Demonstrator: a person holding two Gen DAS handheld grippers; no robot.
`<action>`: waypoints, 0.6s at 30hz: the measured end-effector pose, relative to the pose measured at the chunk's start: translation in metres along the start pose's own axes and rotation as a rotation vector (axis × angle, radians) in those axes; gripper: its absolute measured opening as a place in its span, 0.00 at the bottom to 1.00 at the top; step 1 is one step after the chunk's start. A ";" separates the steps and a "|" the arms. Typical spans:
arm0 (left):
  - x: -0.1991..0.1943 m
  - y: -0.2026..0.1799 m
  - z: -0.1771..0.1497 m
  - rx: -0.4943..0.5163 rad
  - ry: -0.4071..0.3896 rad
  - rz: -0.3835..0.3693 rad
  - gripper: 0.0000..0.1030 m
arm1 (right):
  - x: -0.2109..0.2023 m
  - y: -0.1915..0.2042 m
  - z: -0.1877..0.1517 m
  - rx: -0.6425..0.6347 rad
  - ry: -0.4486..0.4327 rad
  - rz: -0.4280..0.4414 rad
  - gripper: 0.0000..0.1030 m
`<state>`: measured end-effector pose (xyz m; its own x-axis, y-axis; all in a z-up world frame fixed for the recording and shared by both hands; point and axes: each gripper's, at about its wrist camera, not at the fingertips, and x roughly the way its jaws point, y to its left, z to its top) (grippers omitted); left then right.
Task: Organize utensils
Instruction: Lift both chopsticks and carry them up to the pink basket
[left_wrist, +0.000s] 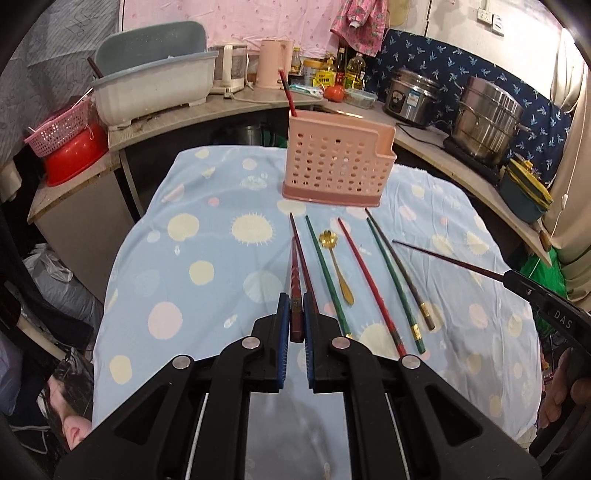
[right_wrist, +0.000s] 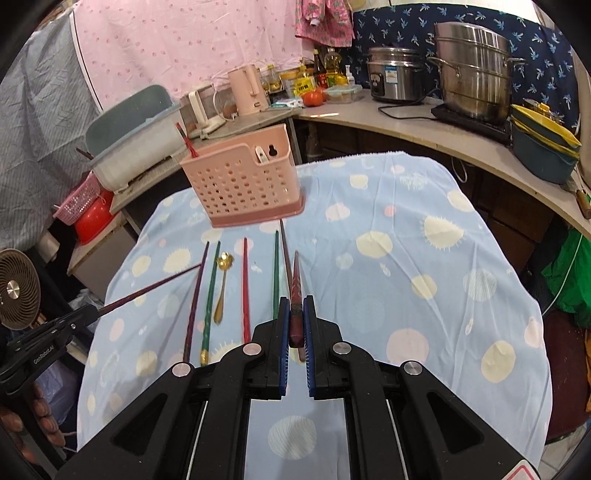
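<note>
A pink perforated utensil holder (left_wrist: 338, 162) stands at the far side of the cloth, also in the right wrist view (right_wrist: 245, 184), with one red chopstick (left_wrist: 288, 94) standing in it. Several red, green and dark chopsticks (left_wrist: 369, 280) and a gold spoon (left_wrist: 338, 269) lie in a row in front of it. My left gripper (left_wrist: 296, 314) is shut on a dark red chopstick (left_wrist: 295, 280), held above the cloth. My right gripper (right_wrist: 296, 317) is shut on another dark red chopstick (right_wrist: 296, 291). Each gripper with its stick shows at the edge of the other's view.
The table has a blue spotted cloth (left_wrist: 207, 266). Behind it a curved counter (right_wrist: 424, 122) holds a dish tub (left_wrist: 155, 85), a pink kettle (right_wrist: 247, 90), bottles, a rice cooker (right_wrist: 397, 74) and a steel pot (right_wrist: 472, 70). A small fan (right_wrist: 16, 290) stands at the left.
</note>
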<state>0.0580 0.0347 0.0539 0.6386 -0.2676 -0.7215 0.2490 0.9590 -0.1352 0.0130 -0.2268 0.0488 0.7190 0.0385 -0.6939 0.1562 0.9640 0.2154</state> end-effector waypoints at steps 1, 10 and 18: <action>-0.002 0.000 0.004 0.002 -0.008 0.000 0.07 | -0.002 0.000 0.004 0.001 -0.008 0.005 0.07; -0.018 -0.006 0.052 0.021 -0.105 0.006 0.07 | -0.012 0.004 0.044 -0.001 -0.085 0.019 0.07; -0.023 -0.014 0.099 0.049 -0.169 0.005 0.07 | -0.018 0.005 0.088 -0.003 -0.149 0.029 0.07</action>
<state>0.1119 0.0184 0.1397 0.7522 -0.2782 -0.5973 0.2776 0.9559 -0.0956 0.0604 -0.2453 0.1228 0.8159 0.0267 -0.5775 0.1321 0.9639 0.2311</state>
